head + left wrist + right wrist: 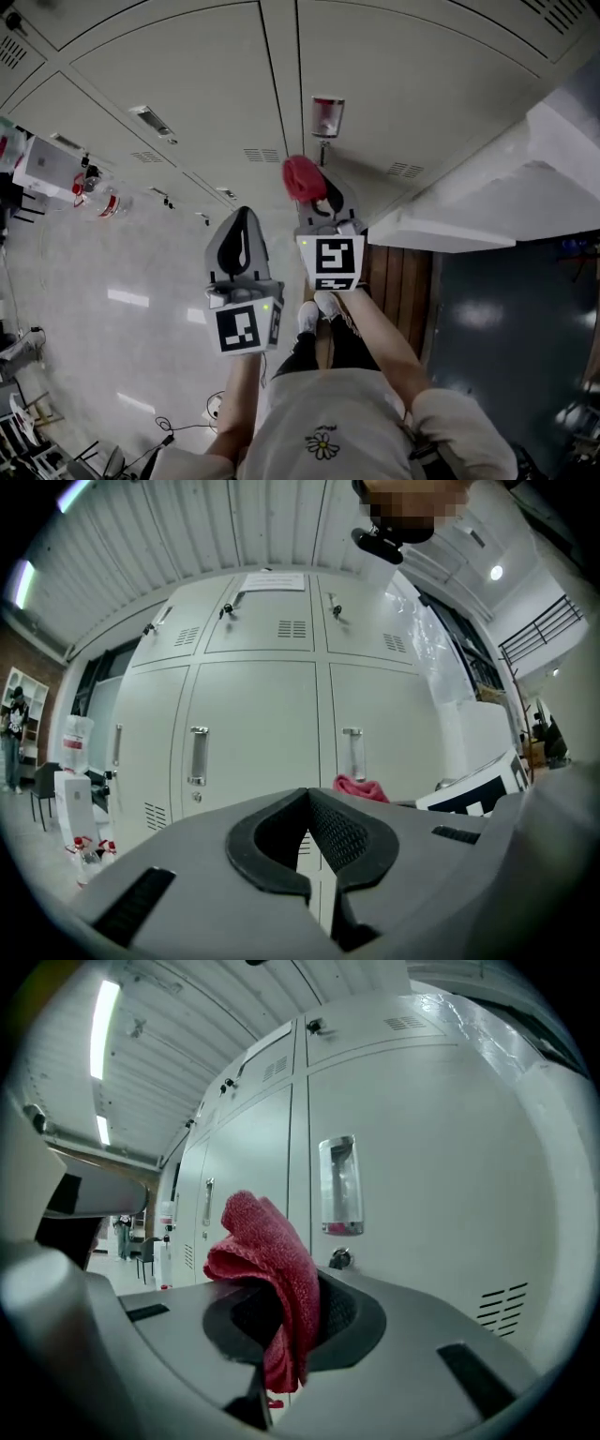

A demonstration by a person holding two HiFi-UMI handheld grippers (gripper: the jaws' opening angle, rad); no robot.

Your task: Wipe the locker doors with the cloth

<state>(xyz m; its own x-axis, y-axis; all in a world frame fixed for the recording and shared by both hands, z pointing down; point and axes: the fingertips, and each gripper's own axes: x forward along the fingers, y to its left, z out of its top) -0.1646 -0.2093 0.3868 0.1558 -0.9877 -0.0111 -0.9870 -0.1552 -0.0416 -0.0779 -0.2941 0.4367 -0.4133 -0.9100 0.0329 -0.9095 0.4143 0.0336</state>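
My left tongs [307, 803]: clenched, empty, tips meeting.
My right tongs [286, 1321]: clamped on red cloth [270, 1255].
Locker doors [441, 1147]: grey, shut, just ahead of cloth.

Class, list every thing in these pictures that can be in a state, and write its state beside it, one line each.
red cloth: bunched up, clamped between the jaws of the right gripper.
right gripper: shut on the red cloth, in front of the locker doors.
left gripper: shut, with nothing between its jaws.
locker doors: all those in view are closed.
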